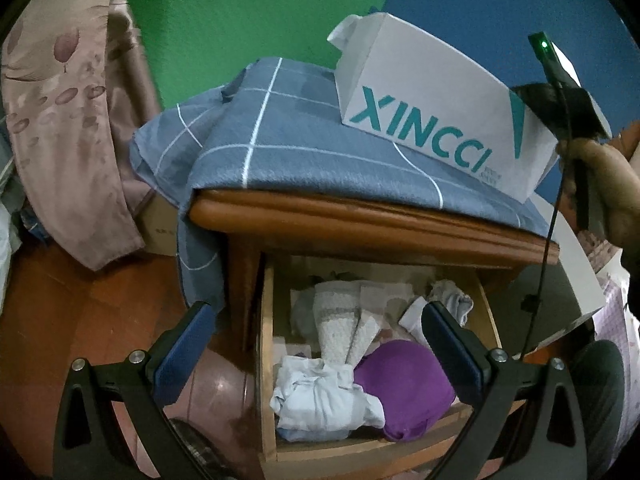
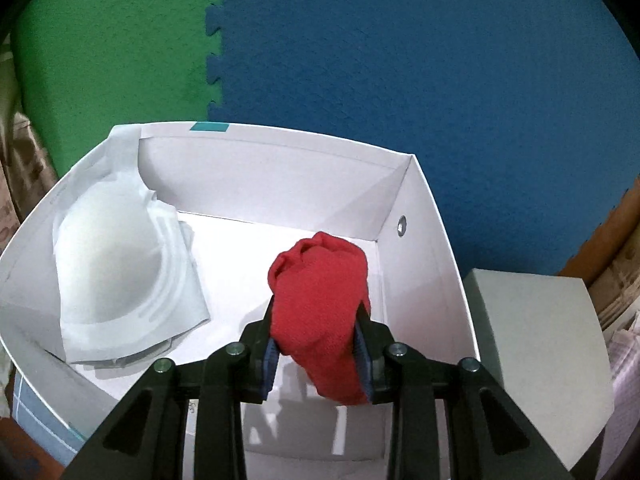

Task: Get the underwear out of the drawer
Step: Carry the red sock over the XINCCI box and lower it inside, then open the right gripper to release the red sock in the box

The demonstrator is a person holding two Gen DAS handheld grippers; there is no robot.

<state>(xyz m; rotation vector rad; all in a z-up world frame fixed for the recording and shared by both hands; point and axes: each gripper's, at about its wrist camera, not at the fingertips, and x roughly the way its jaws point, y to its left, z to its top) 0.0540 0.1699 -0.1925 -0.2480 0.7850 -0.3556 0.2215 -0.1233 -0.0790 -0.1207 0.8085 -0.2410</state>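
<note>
In the left wrist view the wooden drawer (image 1: 267, 360) stands pulled open, holding a purple garment (image 1: 404, 388), a crumpled white garment (image 1: 320, 400), rolled white pieces (image 1: 340, 320) and other folded cloth. My left gripper (image 1: 316, 344) is open and empty, hovering above the drawer. In the right wrist view my right gripper (image 2: 318, 354) is shut on a rolled red underwear (image 2: 320, 304), held inside the white box (image 2: 276, 168). A white bra (image 2: 116, 280) lies in the box's left side.
The white box marked XINCCI (image 1: 432, 120) stands on a blue checked cloth (image 1: 288, 140) atop the wooden nightstand (image 1: 360, 220). A pink curtain (image 1: 68, 120) hangs left. A round brown vessel (image 1: 216, 384) stands left of the drawer. Green and blue foam mats form the wall.
</note>
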